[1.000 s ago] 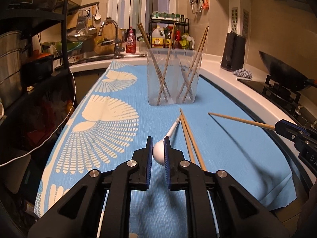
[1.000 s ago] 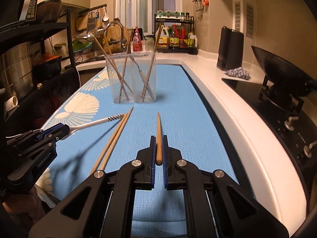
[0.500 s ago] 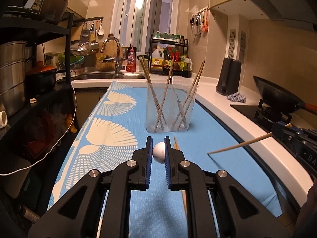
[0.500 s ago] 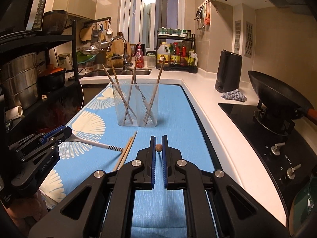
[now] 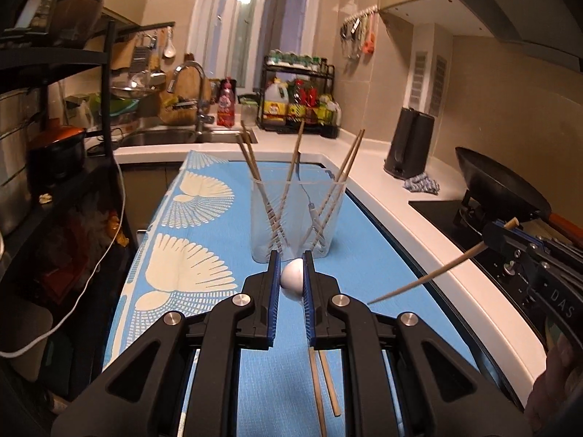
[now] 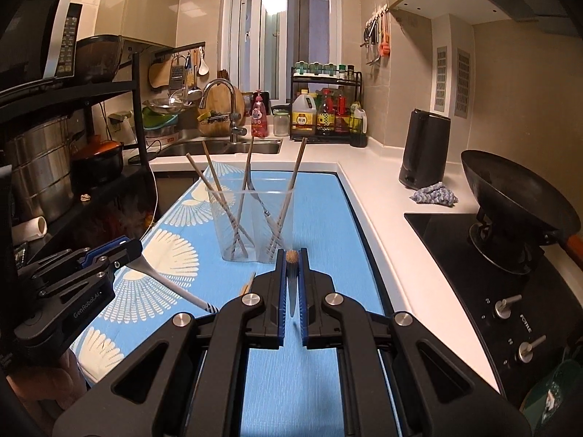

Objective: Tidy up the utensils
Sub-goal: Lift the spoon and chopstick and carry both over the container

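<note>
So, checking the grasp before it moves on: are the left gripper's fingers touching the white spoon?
Touching. The left wrist view shows the left gripper with both fingers pressed against the white spoon, no gap either side.

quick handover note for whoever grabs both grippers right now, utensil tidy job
Left gripper: shut on the white spoon, off the blue mat.
Right gripper: shut on a single chopstick, also in the air.
Clear cup stands on the mat just ahead, already holding several chopsticks.
Left to do: drop the spoon and the chopstick into the cup, then collect the chopstick pair lying on the mat.
</note>
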Available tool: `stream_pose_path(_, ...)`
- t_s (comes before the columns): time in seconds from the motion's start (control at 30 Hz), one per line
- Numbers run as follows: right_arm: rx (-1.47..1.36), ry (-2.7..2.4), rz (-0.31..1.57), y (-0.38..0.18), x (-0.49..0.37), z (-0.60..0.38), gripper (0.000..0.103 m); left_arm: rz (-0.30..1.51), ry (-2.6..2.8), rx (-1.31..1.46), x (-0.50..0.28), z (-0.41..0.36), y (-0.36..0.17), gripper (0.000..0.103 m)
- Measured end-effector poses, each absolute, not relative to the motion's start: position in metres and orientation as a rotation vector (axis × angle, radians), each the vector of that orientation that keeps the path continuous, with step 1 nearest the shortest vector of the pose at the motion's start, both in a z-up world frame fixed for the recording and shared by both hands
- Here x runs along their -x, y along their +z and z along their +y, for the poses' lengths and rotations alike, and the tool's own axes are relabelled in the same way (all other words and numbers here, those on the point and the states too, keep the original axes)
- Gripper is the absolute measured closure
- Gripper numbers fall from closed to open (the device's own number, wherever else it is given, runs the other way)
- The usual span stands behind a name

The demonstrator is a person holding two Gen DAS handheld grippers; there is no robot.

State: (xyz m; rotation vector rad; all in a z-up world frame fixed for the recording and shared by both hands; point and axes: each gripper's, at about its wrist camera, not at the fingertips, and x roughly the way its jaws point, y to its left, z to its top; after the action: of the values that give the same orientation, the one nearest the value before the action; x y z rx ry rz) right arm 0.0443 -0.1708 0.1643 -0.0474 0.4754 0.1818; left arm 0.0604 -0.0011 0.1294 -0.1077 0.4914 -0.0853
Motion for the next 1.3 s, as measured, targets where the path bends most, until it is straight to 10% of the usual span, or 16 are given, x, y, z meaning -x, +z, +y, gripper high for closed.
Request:
stream_pose_path(0.77, -0.01, 0.366, 0.401, 0.312, -0.154, -0.152, 0.097, 0.464, -0.126, 0.043, -0.16, 0.037, 0.288, 0.091)
stream_pose_path(1.3, 0.009, 0.312, 0.526, 0.211, -0.256, -0.123, 0.097, 0.623, -0.065, 0.002, -0.274, 0.02, 0.174, 0.091)
